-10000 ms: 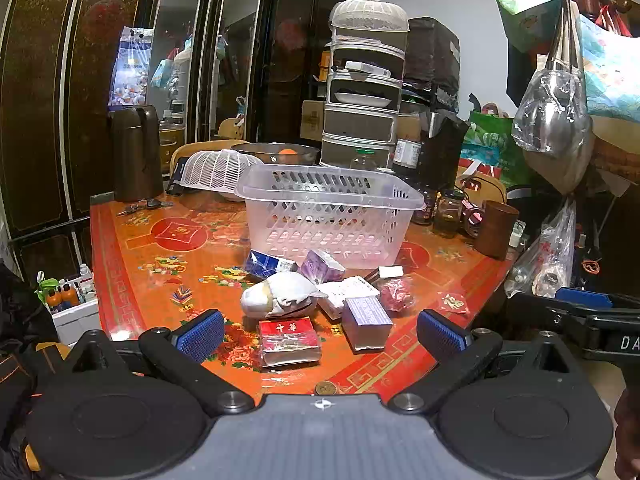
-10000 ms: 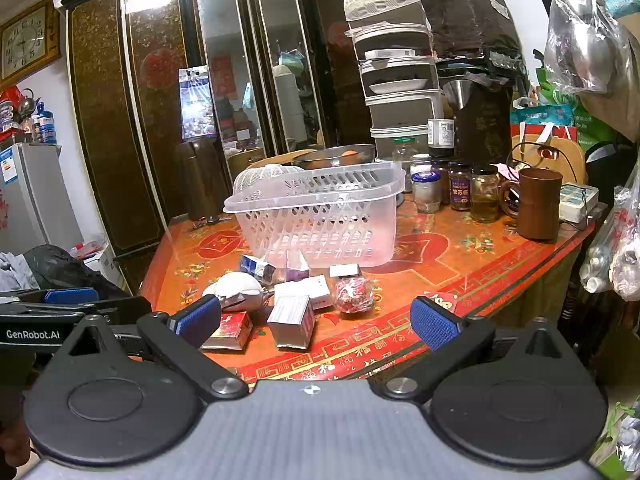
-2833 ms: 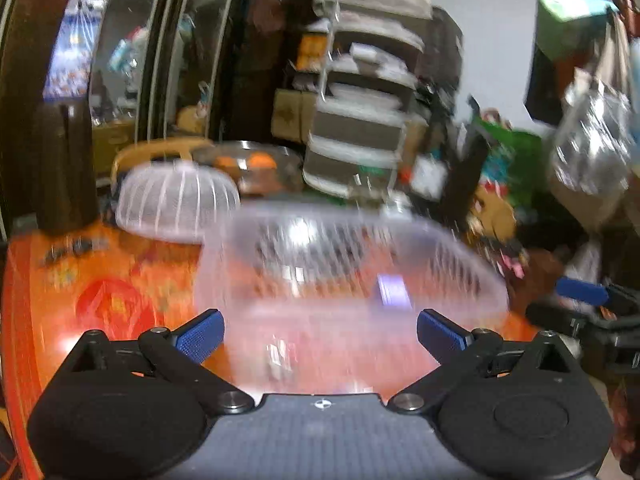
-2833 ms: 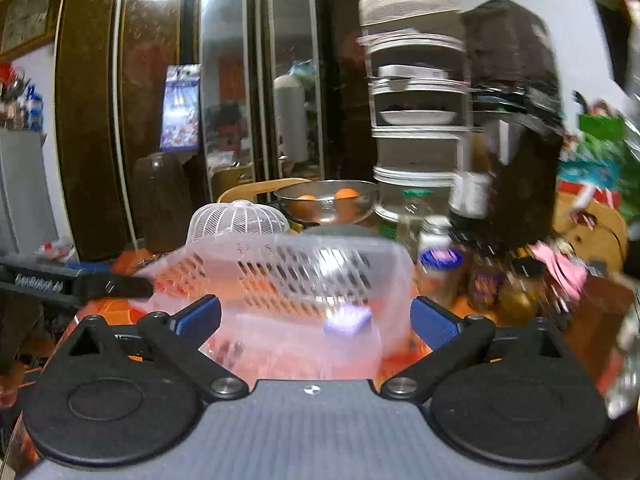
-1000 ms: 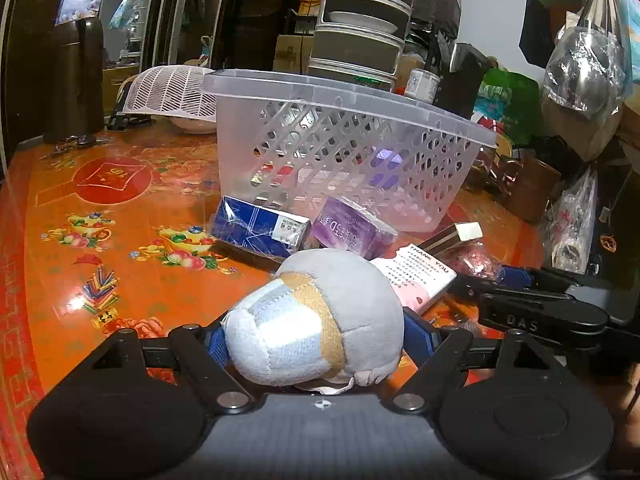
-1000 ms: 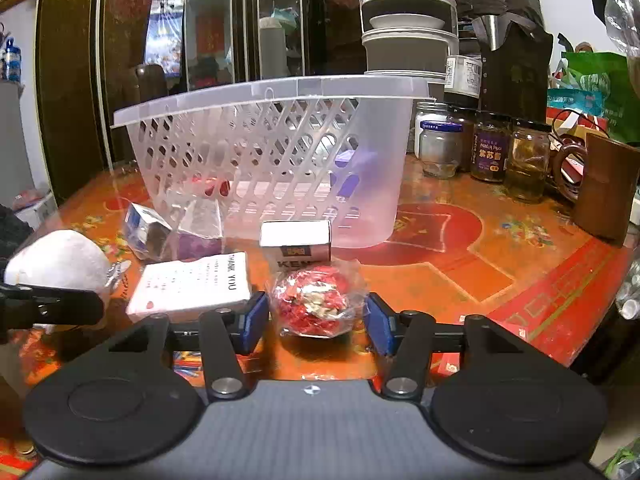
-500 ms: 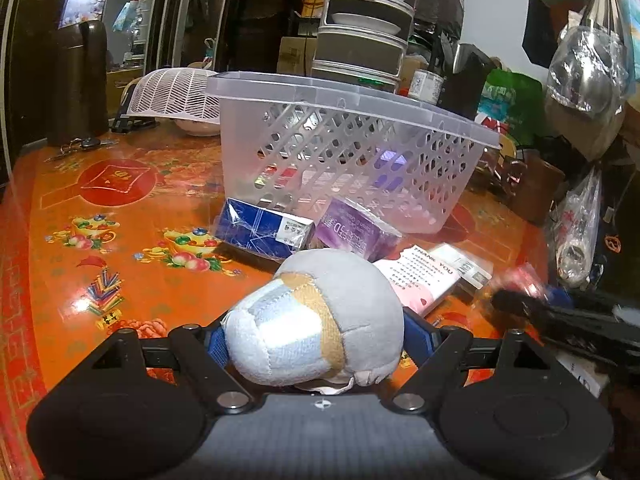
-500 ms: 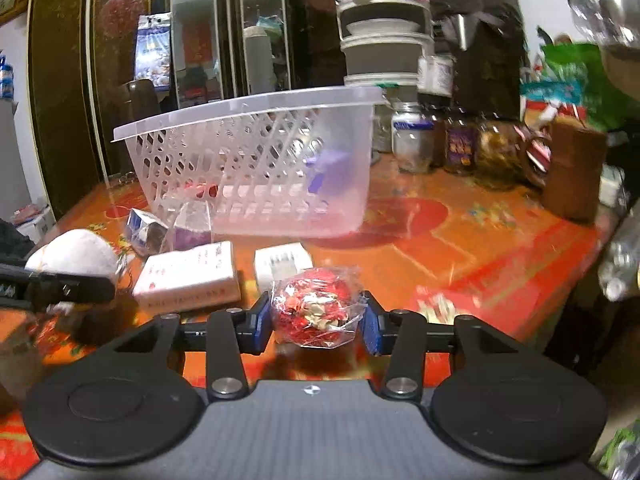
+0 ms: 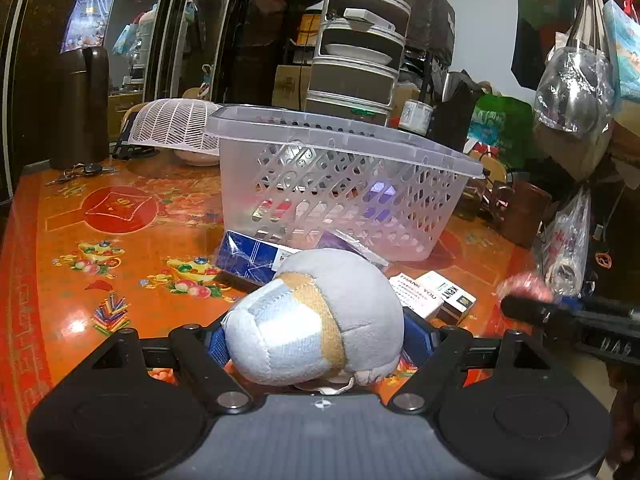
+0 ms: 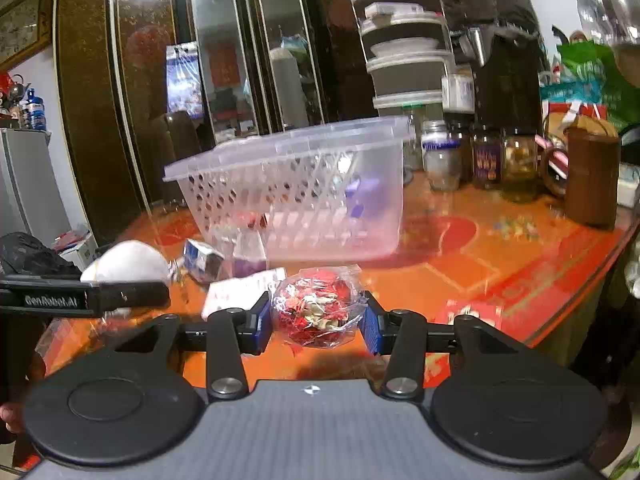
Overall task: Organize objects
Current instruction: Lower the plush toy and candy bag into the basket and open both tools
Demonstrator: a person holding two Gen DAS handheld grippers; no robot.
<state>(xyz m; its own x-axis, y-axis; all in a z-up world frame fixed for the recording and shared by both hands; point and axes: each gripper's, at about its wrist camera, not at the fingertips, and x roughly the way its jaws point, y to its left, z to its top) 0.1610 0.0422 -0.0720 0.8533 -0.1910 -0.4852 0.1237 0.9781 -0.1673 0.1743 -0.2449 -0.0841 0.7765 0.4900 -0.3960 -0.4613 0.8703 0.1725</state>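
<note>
My left gripper [image 9: 316, 340] is shut on a grey and white plush toy [image 9: 316, 316], held above the table in front of the clear plastic basket [image 9: 340, 192]. My right gripper [image 10: 318, 320] is shut on a red candy bag in clear wrap [image 10: 318, 306], lifted off the table. The basket [image 10: 296, 196] holds a purple box and a red item. A blue box [image 9: 250, 256], a purple box [image 9: 344, 242], a white card box [image 9: 414, 294] and a Kent pack [image 9: 450, 294] lie in front of the basket.
The orange patterned table [image 9: 116, 208] carries a white mesh cover [image 9: 176, 128], a dark flask [image 9: 84, 108], keys [image 9: 76, 170], glass jars [image 10: 486, 160] and a brown mug [image 10: 592, 176]. A stacked food rack [image 9: 360, 60] stands behind. Hanging bags [image 9: 576, 92] are on the right.
Both grippers have risen with their loads. The right one has lifted the candy bag off the table and swung its view left. The plush toy sits higher before the basket.
</note>
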